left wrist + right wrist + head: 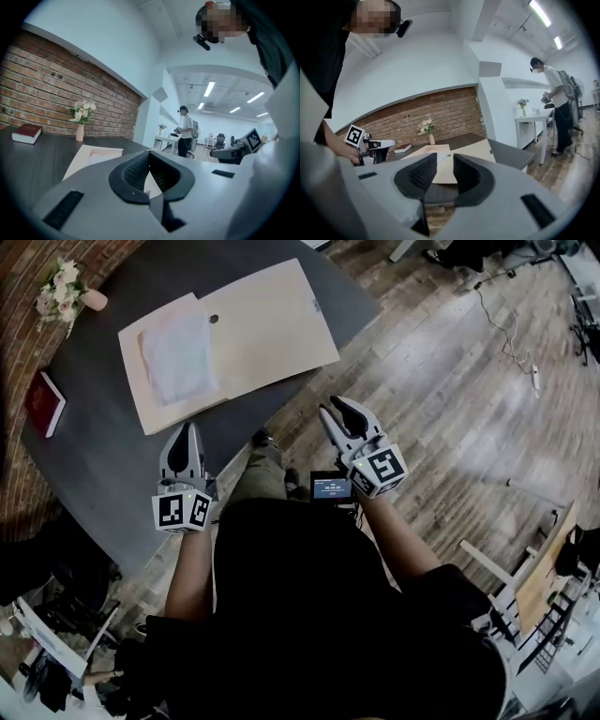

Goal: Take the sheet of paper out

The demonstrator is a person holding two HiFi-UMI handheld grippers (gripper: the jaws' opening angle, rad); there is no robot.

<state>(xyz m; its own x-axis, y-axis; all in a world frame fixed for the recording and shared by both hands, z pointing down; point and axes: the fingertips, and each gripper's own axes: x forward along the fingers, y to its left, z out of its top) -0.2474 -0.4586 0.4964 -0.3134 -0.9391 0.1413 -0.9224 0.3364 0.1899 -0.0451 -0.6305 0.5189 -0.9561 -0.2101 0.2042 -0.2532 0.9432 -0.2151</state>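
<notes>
White against tan card, the sheet of paper [178, 357] lies flat on the left leaf of an opened folder [267, 324], which rests on the dark desk [103, 474] ahead of both claws; whether its edges are tucked under anything I cannot tell. The left claw [186, 434] hovers over the near part of the desk, short of the folder's near corner, its jaws drawn together at the tips with nothing between them. The right claw [337, 413] hangs beyond the desk's edge above the wooden floor [450, 381], jaws a little apart and likewise empty. The step in hand looks like the reach, with no contact made. To do it well, the left claw should part its jaws before arriving and come in low at the sheet's near edge, while the right claw presses on the bare right leaf so the card neither slides nor lifts. Thin paper lying flat gives little to bite, so coax a corner up or nudge a margin past the leaf, pinch the paper alone, then draw it out level and slowly to avoid creasing. A red book [44, 402] and a vase of flowers [61, 285] sit well apart to the left, off the likely path
</notes>
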